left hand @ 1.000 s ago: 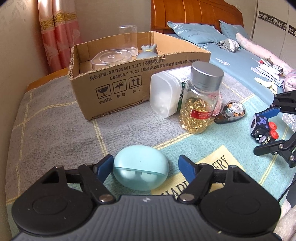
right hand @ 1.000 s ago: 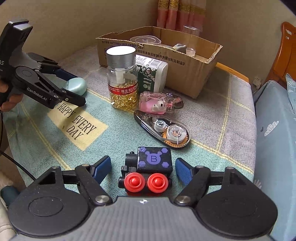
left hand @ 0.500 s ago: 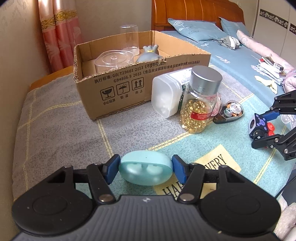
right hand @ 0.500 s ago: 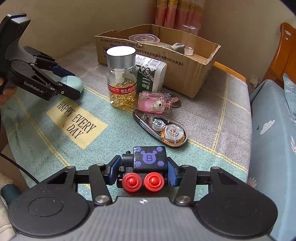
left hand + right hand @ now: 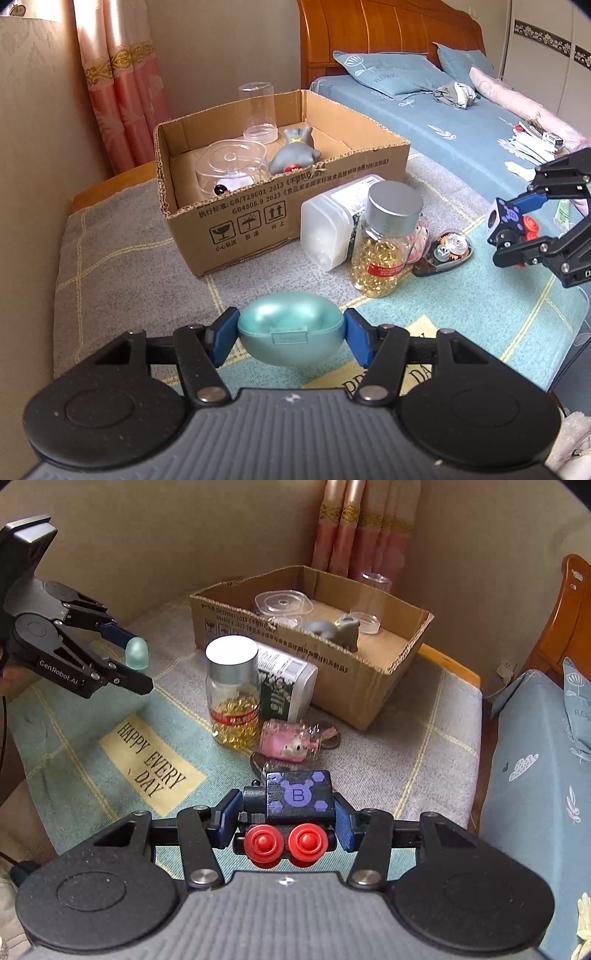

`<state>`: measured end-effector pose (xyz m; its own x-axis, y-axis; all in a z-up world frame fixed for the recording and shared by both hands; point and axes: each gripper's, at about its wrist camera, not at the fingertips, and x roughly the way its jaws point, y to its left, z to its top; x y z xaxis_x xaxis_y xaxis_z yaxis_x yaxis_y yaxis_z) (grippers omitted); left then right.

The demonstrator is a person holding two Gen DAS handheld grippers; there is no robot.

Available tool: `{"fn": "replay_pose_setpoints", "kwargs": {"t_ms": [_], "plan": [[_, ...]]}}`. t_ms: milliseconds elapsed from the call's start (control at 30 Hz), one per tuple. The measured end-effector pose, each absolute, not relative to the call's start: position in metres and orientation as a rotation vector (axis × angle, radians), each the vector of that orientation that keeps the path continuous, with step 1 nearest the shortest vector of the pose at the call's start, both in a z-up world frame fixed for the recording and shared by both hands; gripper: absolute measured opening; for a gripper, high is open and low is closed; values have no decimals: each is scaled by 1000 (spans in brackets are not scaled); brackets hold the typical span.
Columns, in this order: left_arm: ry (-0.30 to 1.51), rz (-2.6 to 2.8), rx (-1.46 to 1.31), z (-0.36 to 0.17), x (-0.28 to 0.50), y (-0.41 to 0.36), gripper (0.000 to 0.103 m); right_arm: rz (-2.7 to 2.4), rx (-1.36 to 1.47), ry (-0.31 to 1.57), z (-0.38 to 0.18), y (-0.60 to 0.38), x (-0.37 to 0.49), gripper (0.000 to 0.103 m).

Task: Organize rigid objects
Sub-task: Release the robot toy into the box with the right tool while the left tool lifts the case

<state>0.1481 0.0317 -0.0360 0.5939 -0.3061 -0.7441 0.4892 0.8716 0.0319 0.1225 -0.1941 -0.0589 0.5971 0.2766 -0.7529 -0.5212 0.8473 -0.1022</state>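
The left gripper (image 5: 290, 334) was clamped on a smooth, pale teal, egg-shaped plastic case (image 5: 290, 333), its blue pads (image 5: 222, 339) pressing the case's two narrow ends. The case lay crosswise between the fingers, long axis running from pad to pad, with its seam and small hinge tab facing the camera. In the right wrist view the case (image 5: 136, 658) hung clear above the teal and grey checked cloth (image 5: 92, 746).

The right gripper (image 5: 286, 819) was closed tight on a black wooden toy block with purple bear markings, a letter B and two red round knobs (image 5: 295, 812). The pads met its left and right sides; the knobs pointed back toward the camera and the B face looked upward. Seen from the left wrist, the toy (image 5: 511, 225) was raised off the cloth.

Beyond both, an open brown cardboard box (image 5: 295, 206) sat on the cloth, with a silver-capped clear jar of yellow capsules (image 5: 384, 243) standing in front of it.
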Motion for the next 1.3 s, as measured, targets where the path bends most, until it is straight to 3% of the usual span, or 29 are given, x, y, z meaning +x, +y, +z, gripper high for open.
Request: {"fn": "replay_pose_setpoints", "kwargs": {"t_ms": [367, 600, 700, 767, 1067, 1300], "plan": [[743, -469, 243, 2, 167, 26, 60, 476, -335, 679, -1, -185, 208, 56], [704, -442, 259, 27, 196, 25, 60, 451, -344, 687, 2, -172, 260, 57], [699, -437, 265, 33, 210, 23, 60, 441, -320, 686, 0, -174, 261, 74], [701, -435, 266, 37, 219, 22, 60, 450, -285, 673, 1, -178, 253, 93], [717, -428, 286, 45, 273, 7, 60, 389, -234, 714, 7, -199, 223, 103], [762, -391, 285, 41, 329, 1, 61, 332, -208, 776, 0, -212, 197, 103]]}}
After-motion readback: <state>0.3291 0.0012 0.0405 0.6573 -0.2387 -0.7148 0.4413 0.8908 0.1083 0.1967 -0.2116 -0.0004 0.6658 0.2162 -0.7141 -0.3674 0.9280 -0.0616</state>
